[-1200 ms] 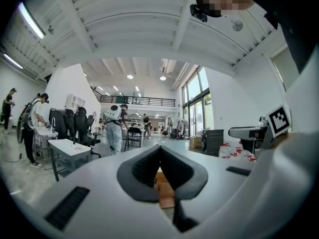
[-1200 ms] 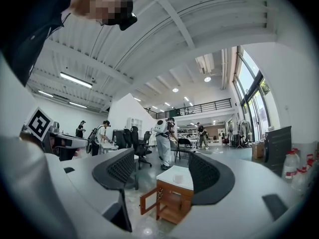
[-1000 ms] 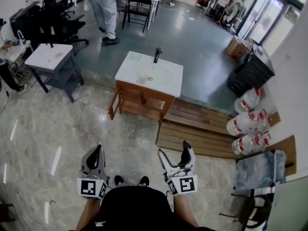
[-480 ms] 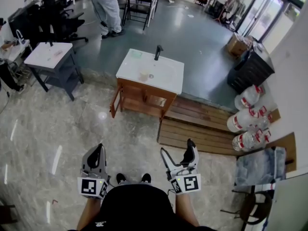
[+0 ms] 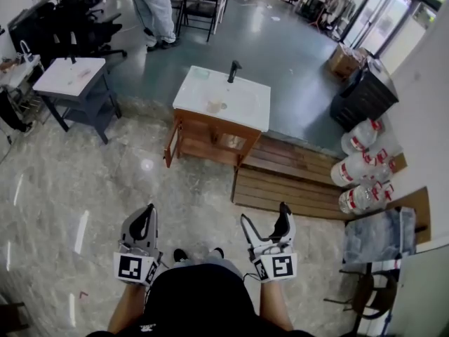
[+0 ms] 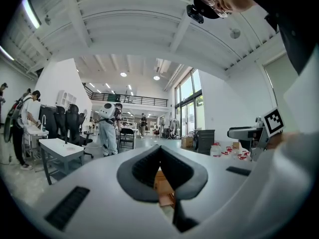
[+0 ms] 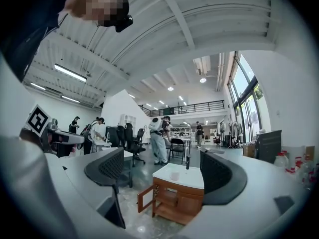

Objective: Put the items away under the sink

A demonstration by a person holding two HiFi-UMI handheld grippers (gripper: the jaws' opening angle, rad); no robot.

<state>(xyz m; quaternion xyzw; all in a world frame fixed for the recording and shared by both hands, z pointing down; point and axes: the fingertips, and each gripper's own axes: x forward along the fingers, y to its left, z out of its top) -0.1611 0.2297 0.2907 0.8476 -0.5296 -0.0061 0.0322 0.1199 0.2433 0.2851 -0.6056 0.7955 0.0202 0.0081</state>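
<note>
Across the marble floor (image 5: 84, 181), well apart from both tongs, stands the sink unit (image 5: 223, 100), its long side running crosswise to the person and its cupboard door (image 5: 168, 144) swung open on the left. A pale cup (image 5: 214, 107) sits near the middle of the sink top, just in front of the dark faucet (image 5: 233, 71); no other item for stowing can be made out. The left tongs (image 5: 146, 212) are clenched tip to tip on nothing, while the right tongs (image 5: 265, 215) stand released and empty, framing the unit, so the right hand seems better lined up. The water jugs (image 5: 361, 167) carry red labels too small to read.
</note>
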